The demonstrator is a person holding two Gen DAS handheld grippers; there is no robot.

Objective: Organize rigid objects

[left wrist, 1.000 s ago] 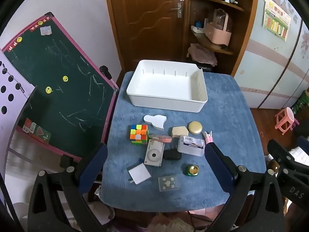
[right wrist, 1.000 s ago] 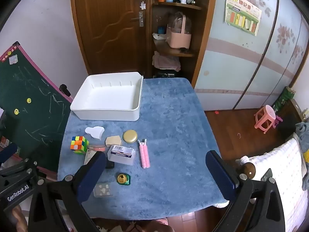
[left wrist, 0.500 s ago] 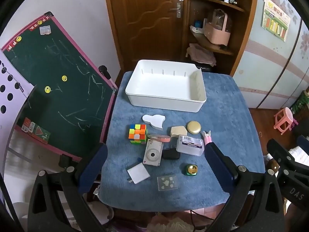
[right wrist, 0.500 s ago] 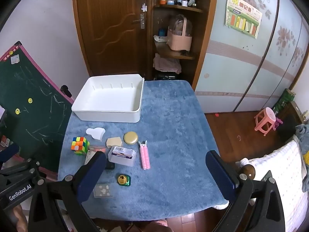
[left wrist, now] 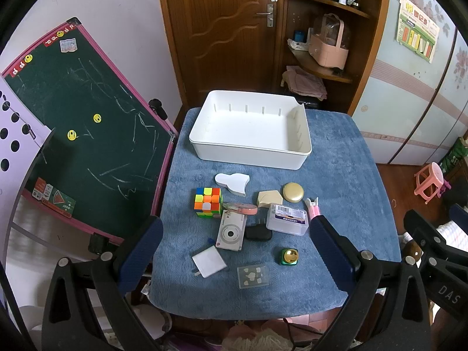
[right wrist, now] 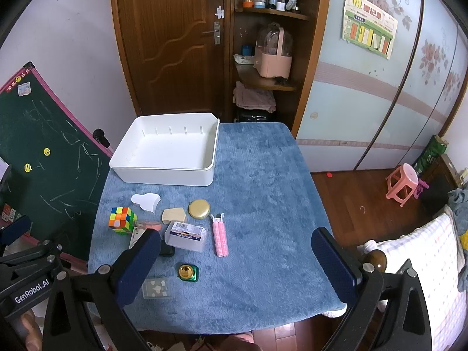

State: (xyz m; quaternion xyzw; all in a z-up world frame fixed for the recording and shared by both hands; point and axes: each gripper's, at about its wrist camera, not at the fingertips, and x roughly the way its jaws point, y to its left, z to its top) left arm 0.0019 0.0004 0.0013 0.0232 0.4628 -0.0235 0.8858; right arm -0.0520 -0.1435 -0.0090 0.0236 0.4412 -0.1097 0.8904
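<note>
A white bin sits empty at the blue worktop's far left; a cube, camera and other small items lie nearer. Both grippers hover with fingers spread, empty. A chalkboard stands left, a door behind.

"GenRobot.AI" in white on left gripper body, seen from right wrist. "DAS" on right gripper body. Wall poster text unreadable.
</note>
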